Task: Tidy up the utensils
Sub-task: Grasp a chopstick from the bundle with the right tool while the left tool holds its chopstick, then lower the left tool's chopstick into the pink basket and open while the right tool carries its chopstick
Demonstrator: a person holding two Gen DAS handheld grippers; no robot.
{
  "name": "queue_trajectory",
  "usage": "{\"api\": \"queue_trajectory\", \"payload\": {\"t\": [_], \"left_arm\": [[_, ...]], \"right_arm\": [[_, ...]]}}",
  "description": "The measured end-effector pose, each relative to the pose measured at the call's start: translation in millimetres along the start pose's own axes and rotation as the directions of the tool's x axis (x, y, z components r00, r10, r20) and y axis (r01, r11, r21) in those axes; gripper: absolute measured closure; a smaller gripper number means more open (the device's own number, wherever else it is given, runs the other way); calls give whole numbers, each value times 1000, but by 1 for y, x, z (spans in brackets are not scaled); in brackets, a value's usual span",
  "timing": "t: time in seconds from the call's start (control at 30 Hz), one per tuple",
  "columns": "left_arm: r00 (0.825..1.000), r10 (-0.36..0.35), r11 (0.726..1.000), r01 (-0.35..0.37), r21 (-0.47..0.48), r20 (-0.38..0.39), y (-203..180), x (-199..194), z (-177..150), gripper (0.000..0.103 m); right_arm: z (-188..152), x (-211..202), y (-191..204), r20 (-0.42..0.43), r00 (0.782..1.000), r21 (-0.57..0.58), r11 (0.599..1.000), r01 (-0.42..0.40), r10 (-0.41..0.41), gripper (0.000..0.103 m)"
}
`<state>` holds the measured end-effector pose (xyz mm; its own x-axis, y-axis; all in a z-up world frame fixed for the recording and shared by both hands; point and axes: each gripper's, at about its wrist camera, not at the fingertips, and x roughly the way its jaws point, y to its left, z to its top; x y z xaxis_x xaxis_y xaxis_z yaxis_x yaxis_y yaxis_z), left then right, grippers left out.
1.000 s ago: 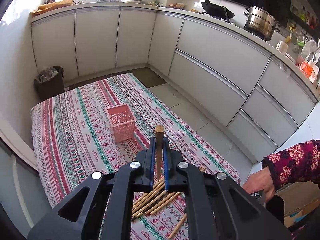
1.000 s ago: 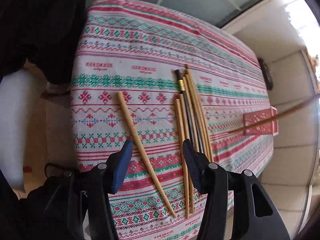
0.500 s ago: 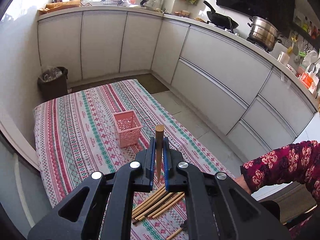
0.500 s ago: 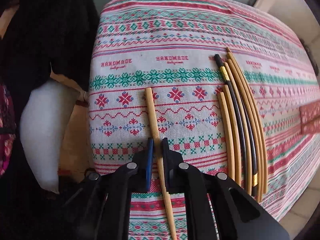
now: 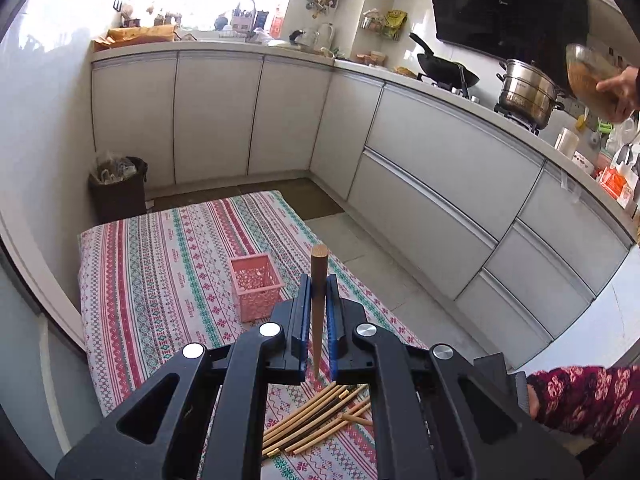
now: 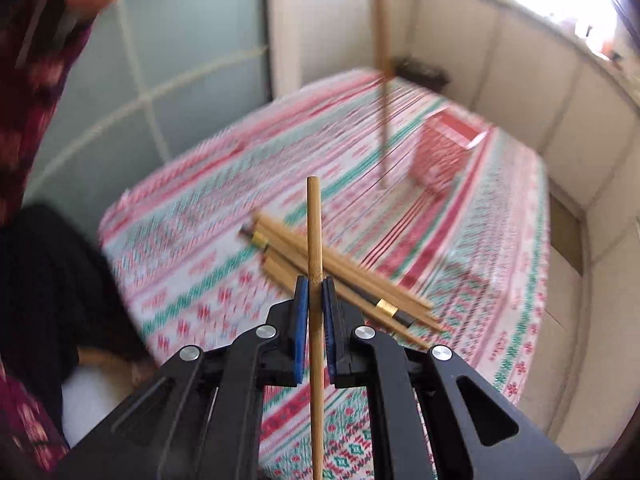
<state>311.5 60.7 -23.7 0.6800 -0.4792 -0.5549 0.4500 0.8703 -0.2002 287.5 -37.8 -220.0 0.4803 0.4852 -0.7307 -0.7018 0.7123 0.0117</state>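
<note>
Carrying one chopstick in each gripper toward the pink basket looks like the step in hand. In the left wrist view the basket [image 5: 256,286] stands left of centre on the striped cloth [image 5: 160,280], just left of the left gripper [image 5: 318,304], whose jaws are clamped tight on a dark brown chopstick [image 5: 319,300] that stands upright between the pads. Below, at the bottom centre, the loose chopsticks [image 5: 316,420] lie in a fanned heap, and a floral sleeve [image 5: 580,396] shows at the lower right.

In the right wrist view the right gripper [image 6: 315,300] is likewise closed hard on a pale bamboo chopstick [image 6: 314,240], held near its middle and pointing straight up the frame, clear of the heap [image 6: 340,276] behind it. The basket [image 6: 444,152] sits blurred at the upper right.

To do this well, I judge each stick should be brought over the basket's open top, tipped nearly vertical and lowered inside before the jaws part, one hand at a time so the sticks do not cross. A thin stick gripped mid-length may swing or slip.

Only the left view shows the basket sharply, the kitchen counter and a second person's hand [image 5: 620,88] with a bowl at the far right. Only the right view shows the full length of the brown stick hanging above the cloth, and the gold bands on two black sticks.
</note>
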Motion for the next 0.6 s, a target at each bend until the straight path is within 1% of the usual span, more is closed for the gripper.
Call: {"api": "queue_trajectory", "payload": {"t": [0.07, 0.1, 0.17, 0.3, 0.4, 0.53, 0.6], "left_arm": [[999, 20, 1000, -19, -5, 48, -4, -13, 9, 96], [997, 27, 1000, -26, -8, 72, -6, -20, 13, 96], [992, 47, 999, -46, -13, 120, -10, -33, 22, 96], [980, 74, 997, -67, -46, 187, -13, -55, 35, 97], [966, 131, 990, -116, -79, 221, -11, -64, 39, 97], [962, 145, 983, -113, -147, 230, -1, -70, 42, 97], [962, 154, 977, -114, -179, 226, 4, -70, 46, 97]], "right_arm": [[12, -19, -5, 84, 994, 78, 995, 57, -64, 95], [17, -26, -7, 123, 988, 123, 989, 79, -94, 95], [27, -45, -9, 187, 968, 201, 971, 129, -167, 95], [44, -73, -12, 286, 915, 327, 927, 186, -284, 95], [61, -88, -12, 342, 871, 389, 897, 210, -353, 95], [84, -105, -8, 394, 818, 460, 860, 219, -419, 95], [94, -109, -6, 401, 802, 483, 846, 224, -442, 95]]}}
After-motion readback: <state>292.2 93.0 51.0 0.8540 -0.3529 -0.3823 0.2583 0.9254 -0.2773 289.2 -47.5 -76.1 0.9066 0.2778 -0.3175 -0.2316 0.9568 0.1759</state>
